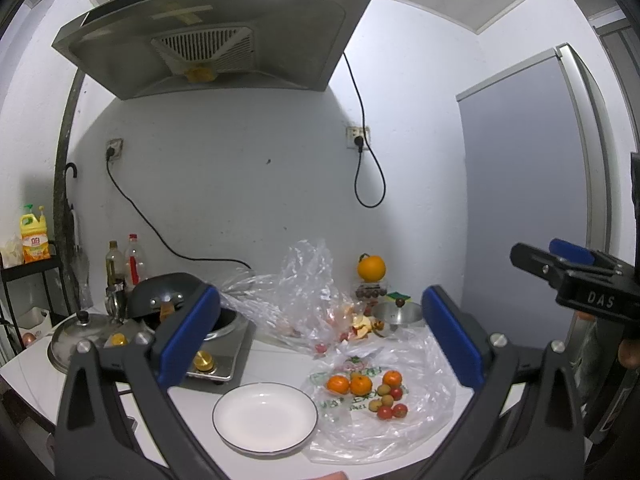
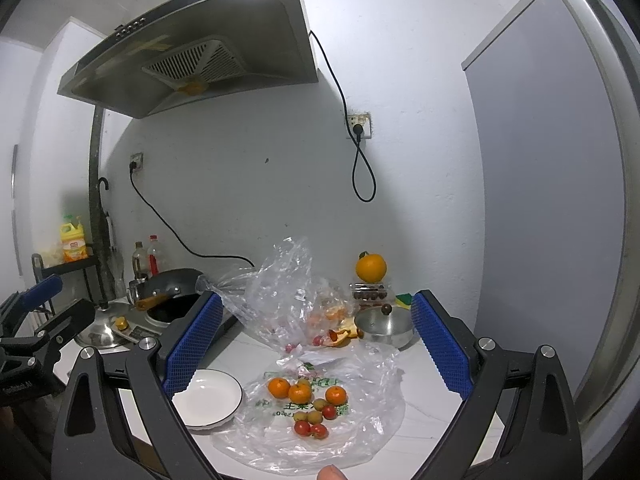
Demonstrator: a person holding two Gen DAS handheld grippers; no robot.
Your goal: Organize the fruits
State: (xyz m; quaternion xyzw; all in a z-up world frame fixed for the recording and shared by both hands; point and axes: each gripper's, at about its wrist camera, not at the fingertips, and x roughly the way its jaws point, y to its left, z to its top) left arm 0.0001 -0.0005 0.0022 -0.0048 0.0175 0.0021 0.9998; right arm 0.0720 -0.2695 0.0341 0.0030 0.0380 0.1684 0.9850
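Countertop fruits [image 2: 306,404] lie below both wide-spread jaws, untouched.

We note glossy white ceramic-looking plate [image 1: 265,418], crinkled clear plastic bag [image 1: 420,420], shiny steel pot [image 2: 384,326], brushed-metal hood [image 1: 216,32].

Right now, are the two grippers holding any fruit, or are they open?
Left gripper: open, holding nothing.
Right gripper: open, holding nothing.
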